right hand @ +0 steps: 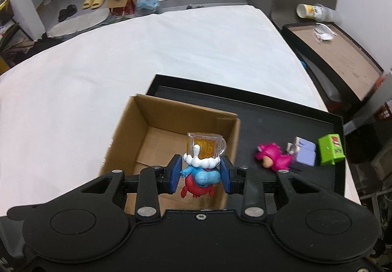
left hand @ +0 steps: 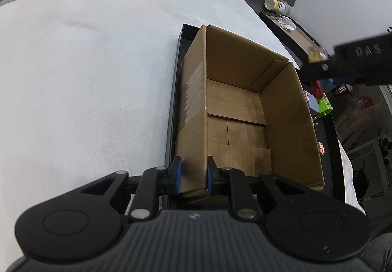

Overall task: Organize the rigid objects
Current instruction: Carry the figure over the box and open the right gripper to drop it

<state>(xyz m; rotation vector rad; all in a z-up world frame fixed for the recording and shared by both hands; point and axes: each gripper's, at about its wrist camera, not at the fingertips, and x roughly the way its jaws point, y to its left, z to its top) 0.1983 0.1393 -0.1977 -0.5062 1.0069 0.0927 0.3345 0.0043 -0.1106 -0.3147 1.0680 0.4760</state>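
The right gripper is clamped on a small toy figure, its blue pads pressing the figure's sides. The toy is a blue and red creature under a clear mug of amber drink with white foam, and its long axis runs away from the camera, up the frame, with the mug end foremost. It sits at the lower centre of the right wrist view, and the open cardboard box shows directly behind and beneath it, so the coming move seems to turn on one thing: the toy appears to hang over the box's near right corner, and a release would likely drop it inside. The right hand is plainly the nearer one to that job. The left gripper is shut tight on the box's near left wall at the lower centre of its own view, seemingly steadying it. The box floor looks bare. The box stands in one black tray on a white cloth. By count: one box, one tray, one held toy, and three more toys lying on the tray at right, namely a pink figure, a lilac block and a green block.
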